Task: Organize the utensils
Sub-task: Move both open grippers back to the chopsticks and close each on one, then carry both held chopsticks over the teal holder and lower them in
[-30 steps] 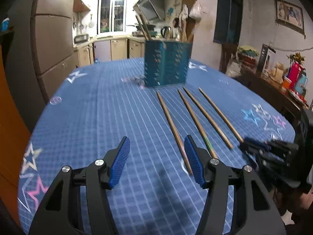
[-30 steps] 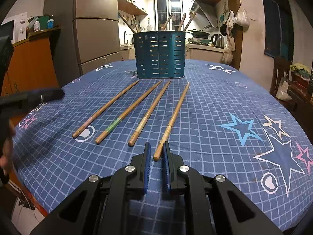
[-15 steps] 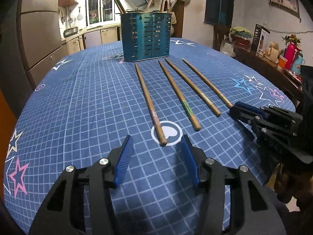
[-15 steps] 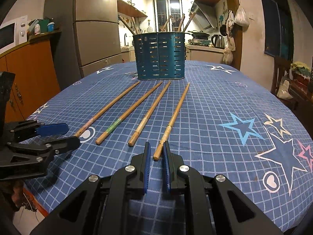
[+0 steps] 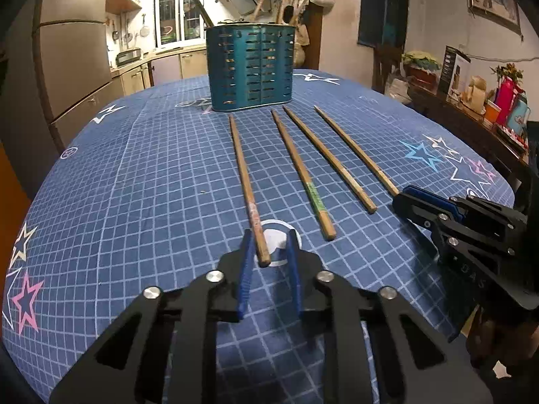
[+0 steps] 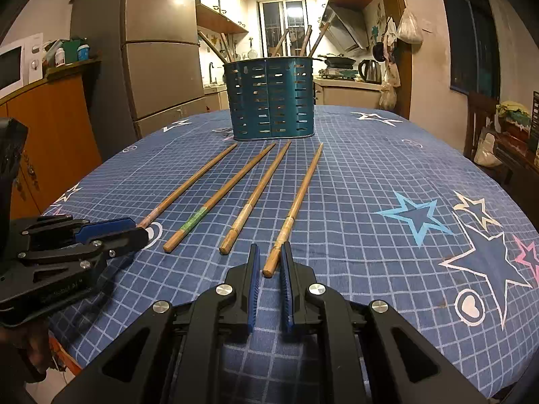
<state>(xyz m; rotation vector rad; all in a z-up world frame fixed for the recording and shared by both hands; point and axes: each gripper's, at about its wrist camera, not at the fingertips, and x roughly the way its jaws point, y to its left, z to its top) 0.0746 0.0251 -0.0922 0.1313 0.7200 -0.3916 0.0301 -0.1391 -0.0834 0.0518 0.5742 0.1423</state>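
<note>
Since a second ago the left gripper has slid in and down over the near end of the leftmost chopstick, and its jaws, wide apart back then, are closing right now with that butt end between them, hard against the left pad while the right pad stands a little clear, so no firm grip yet. From the left wrist, four chopsticks lie fanned on the blue checked tablecloth, thin tips toward the teal slotted utensil holder that stands upright at the far side with a few wooden handles poking out. Next along is the chopstick with the green band, then a third chopstick, then the rightmost chopstick, whose near end runs up to the right gripper at the table's right edge. Over to the right wrist now: the right gripper has not budged, jaws nearly shut around the butt of the rightmost chopstick, which rests on the tablecloth; whether the pads actually press it, I cannot tell. Low on the left, the left gripper sits at the end of the leftmost chopstick, and the utensil holder stands beyond the tips.
</note>
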